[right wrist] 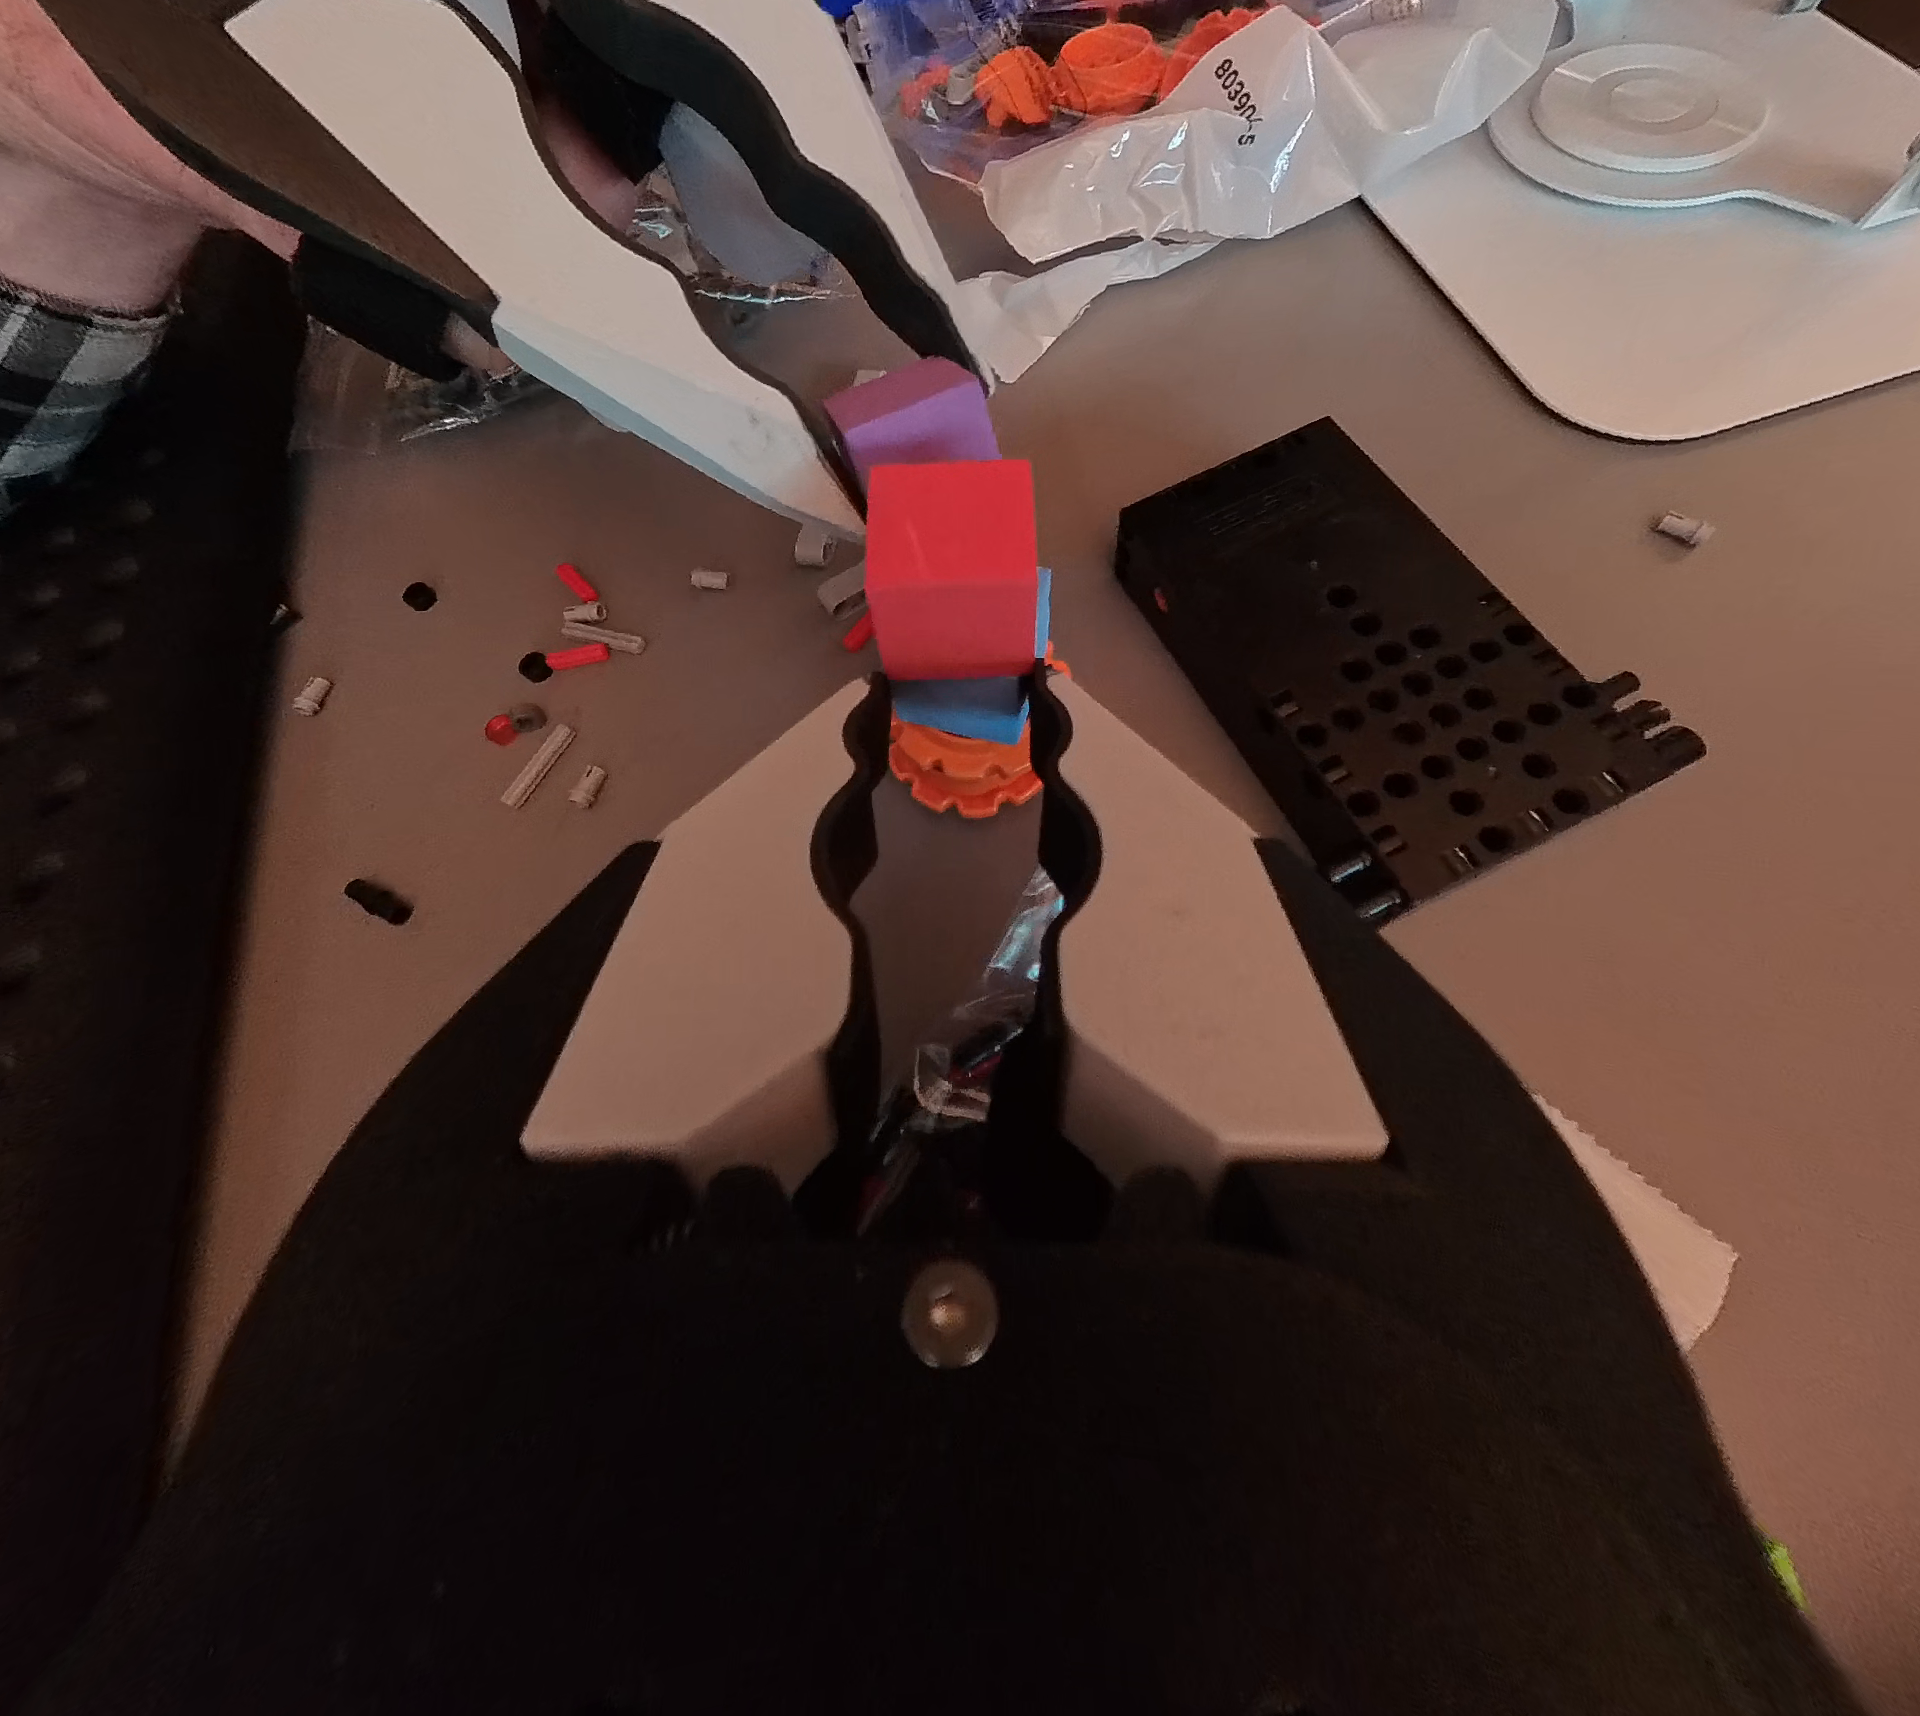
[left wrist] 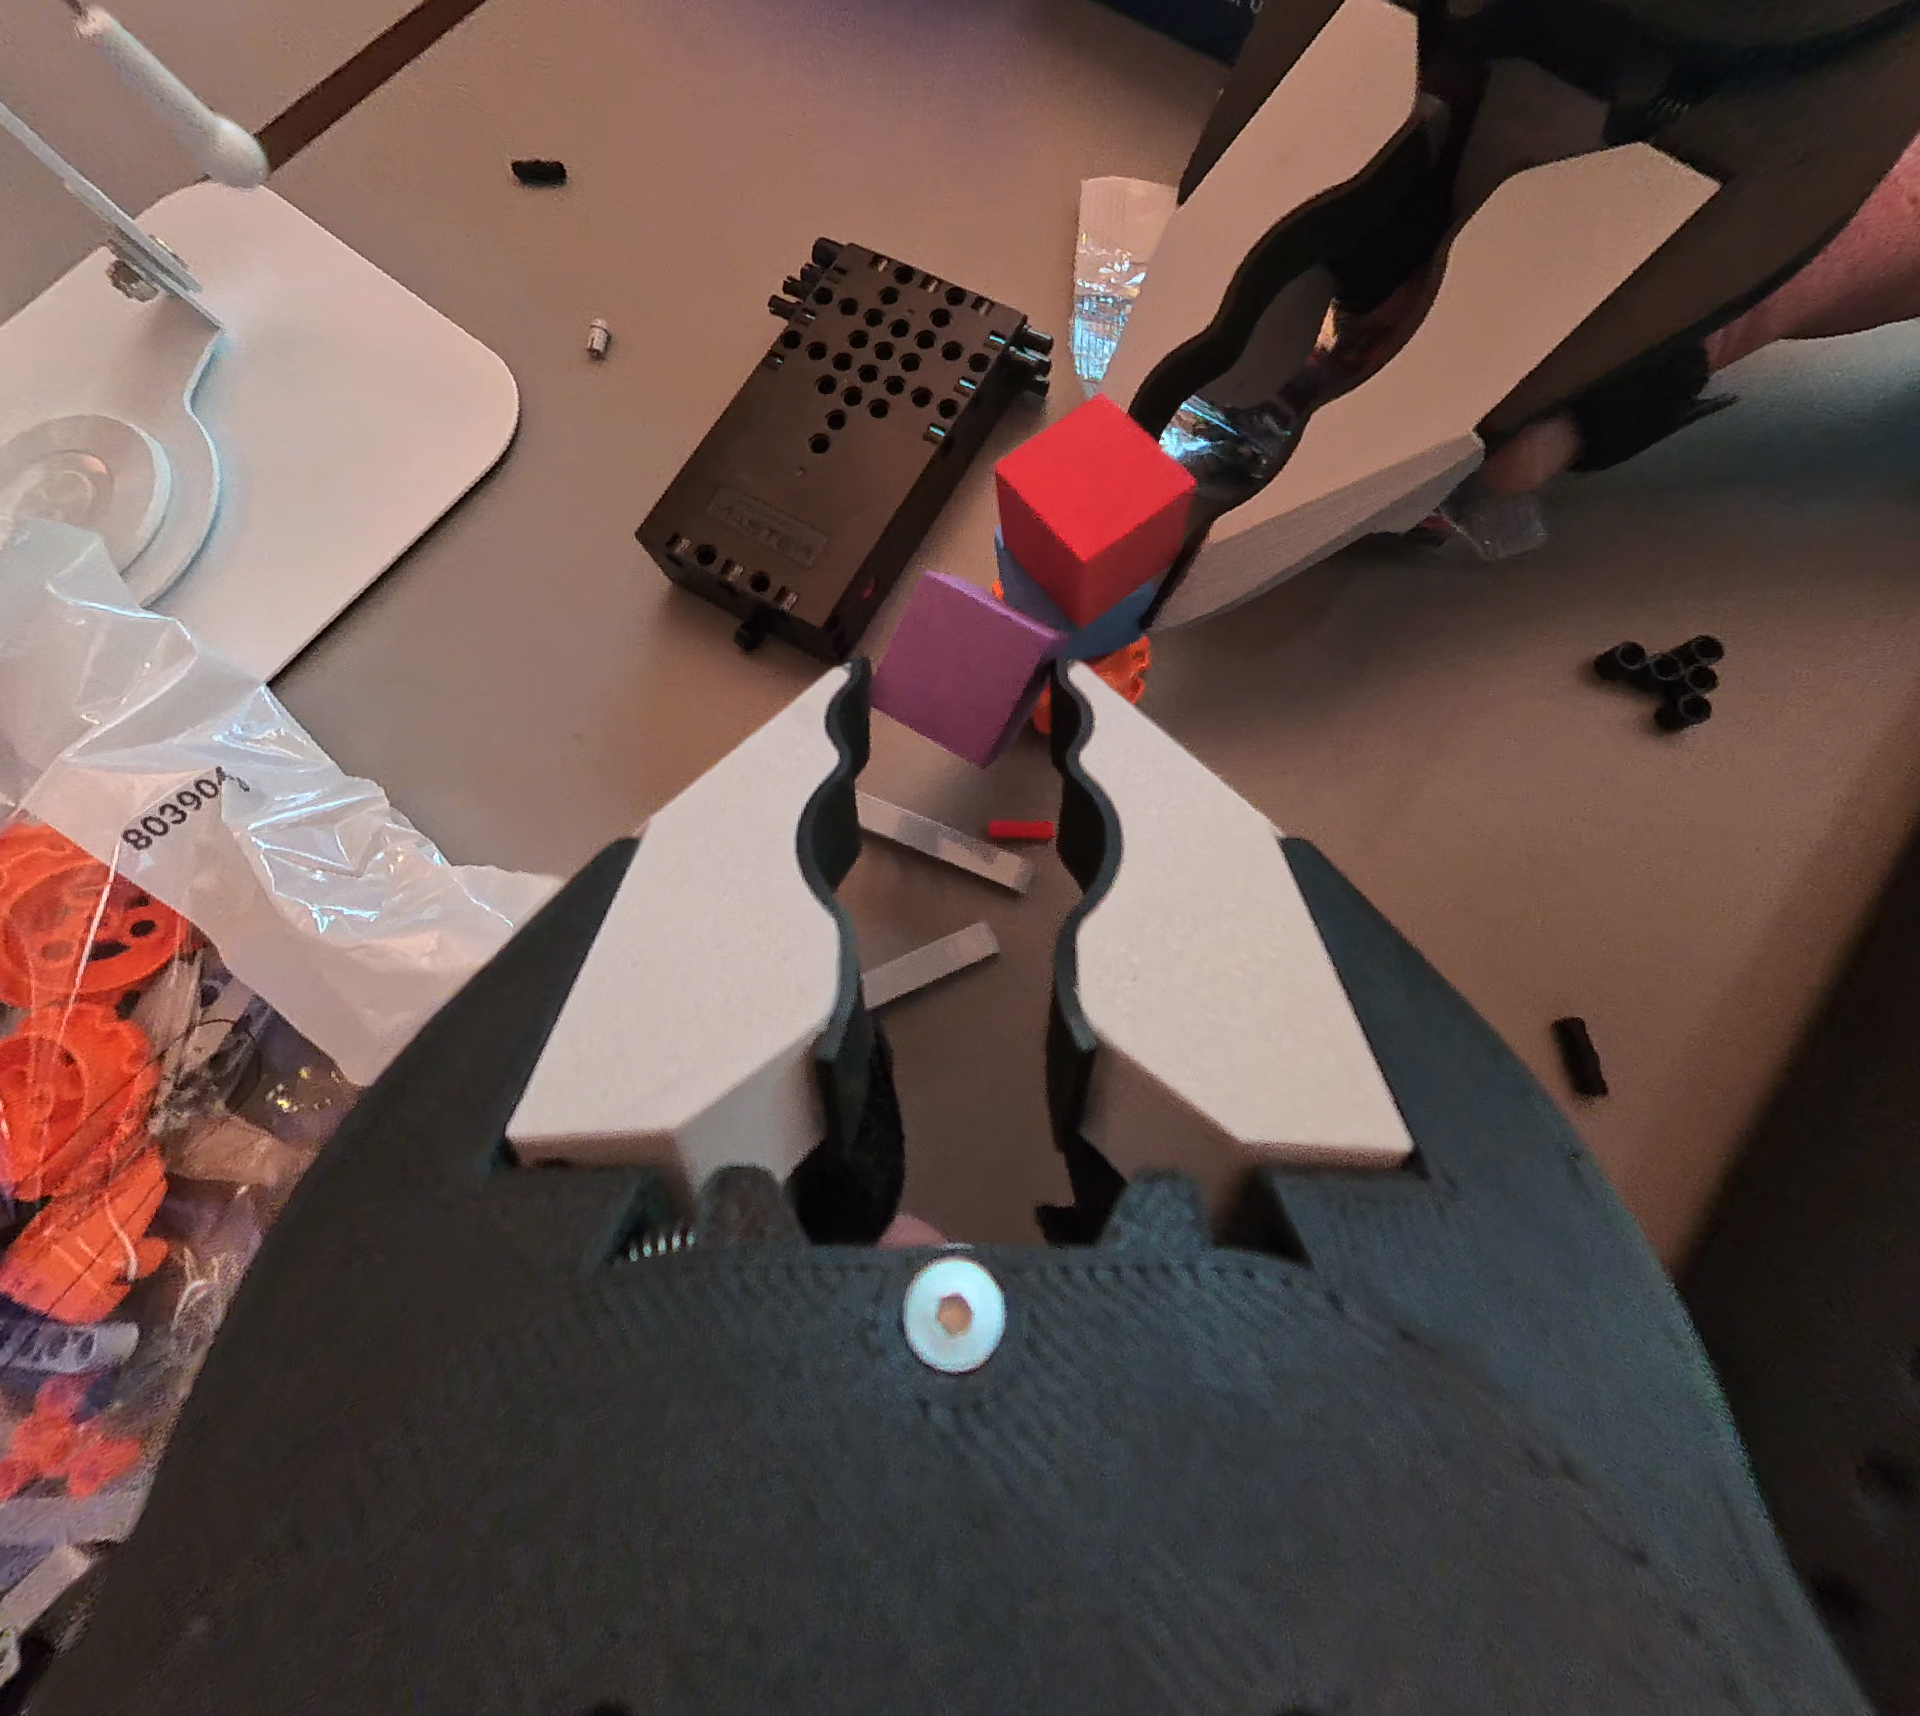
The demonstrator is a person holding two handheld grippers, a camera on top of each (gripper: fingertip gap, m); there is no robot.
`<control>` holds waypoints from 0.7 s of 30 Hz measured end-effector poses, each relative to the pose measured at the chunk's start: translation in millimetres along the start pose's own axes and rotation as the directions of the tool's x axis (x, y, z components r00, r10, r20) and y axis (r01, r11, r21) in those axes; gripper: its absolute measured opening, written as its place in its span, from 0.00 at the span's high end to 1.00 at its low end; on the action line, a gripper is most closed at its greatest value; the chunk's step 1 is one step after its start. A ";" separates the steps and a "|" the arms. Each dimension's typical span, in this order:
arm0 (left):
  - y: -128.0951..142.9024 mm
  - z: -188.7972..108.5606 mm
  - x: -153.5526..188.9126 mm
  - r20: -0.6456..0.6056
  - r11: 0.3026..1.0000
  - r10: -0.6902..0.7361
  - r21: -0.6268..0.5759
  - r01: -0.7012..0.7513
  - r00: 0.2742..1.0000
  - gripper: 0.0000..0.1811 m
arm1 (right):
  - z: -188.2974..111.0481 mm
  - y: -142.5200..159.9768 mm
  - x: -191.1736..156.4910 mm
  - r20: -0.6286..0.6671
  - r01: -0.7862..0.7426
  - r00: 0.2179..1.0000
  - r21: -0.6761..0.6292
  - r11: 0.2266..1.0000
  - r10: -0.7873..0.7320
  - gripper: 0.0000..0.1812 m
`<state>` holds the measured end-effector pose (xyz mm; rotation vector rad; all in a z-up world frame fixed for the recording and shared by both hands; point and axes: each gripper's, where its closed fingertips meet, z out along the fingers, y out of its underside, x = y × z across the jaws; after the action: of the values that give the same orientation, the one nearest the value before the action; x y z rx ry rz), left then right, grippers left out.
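Here my left gripper [left wrist: 961, 679] clamps a tilted purple block [left wrist: 961, 679] beside the red cube [right wrist: 951, 565], which sits on a blue block [right wrist: 966, 710] pinched by my right gripper [right wrist: 956, 690], over an orange gear [right wrist: 961, 773] on the tan table [left wrist: 727, 108]. A black perforated plate [left wrist: 842, 451] lies near.

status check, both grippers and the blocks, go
Left gripper shut on tilted purple cube. Right gripper shut on blue block, red cube stacked on it, orange plastic gear beneath. Black perforated plate lies beside.
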<state>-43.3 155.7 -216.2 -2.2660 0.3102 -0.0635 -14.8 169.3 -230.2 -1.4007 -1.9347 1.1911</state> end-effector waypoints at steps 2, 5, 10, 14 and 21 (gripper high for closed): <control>4.7 -1.4 0.9 -0.019 1.000 -0.014 -0.013 0.014 1.000 0.82 | -0.2 0.2 -0.2 0.001 0.001 1.000 -0.001 1.000 -0.001 0.86; 11.3 0.1 0.4 -0.025 0.999 -0.028 -0.035 0.027 0.999 0.82 | -1.0 0.9 -1.1 0.009 -0.002 1.000 -0.001 1.000 0.002 0.86; 16.9 9.3 1.0 -0.020 0.997 -0.019 -0.074 0.018 1.000 0.82 | -1.2 2.0 -3.5 0.019 0.006 1.000 -0.007 1.000 -0.006 0.85; 19.2 12.3 0.9 -0.018 0.996 -0.015 -0.089 0.014 1.000 0.82 | -2.6 1.5 -4.0 0.022 0.007 1.000 -0.002 1.000 -0.007 0.84; 19.9 12.6 -0.3 -0.016 0.996 -0.021 -0.089 0.019 1.000 0.82 | -5.5 2.5 -5.7 0.038 -0.002 0.999 -0.008 1.000 0.002 0.78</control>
<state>-45.8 152.6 -239.4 -2.3576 0.3048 -0.0812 -7.2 166.3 -228.9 -1.3940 -1.9664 1.2208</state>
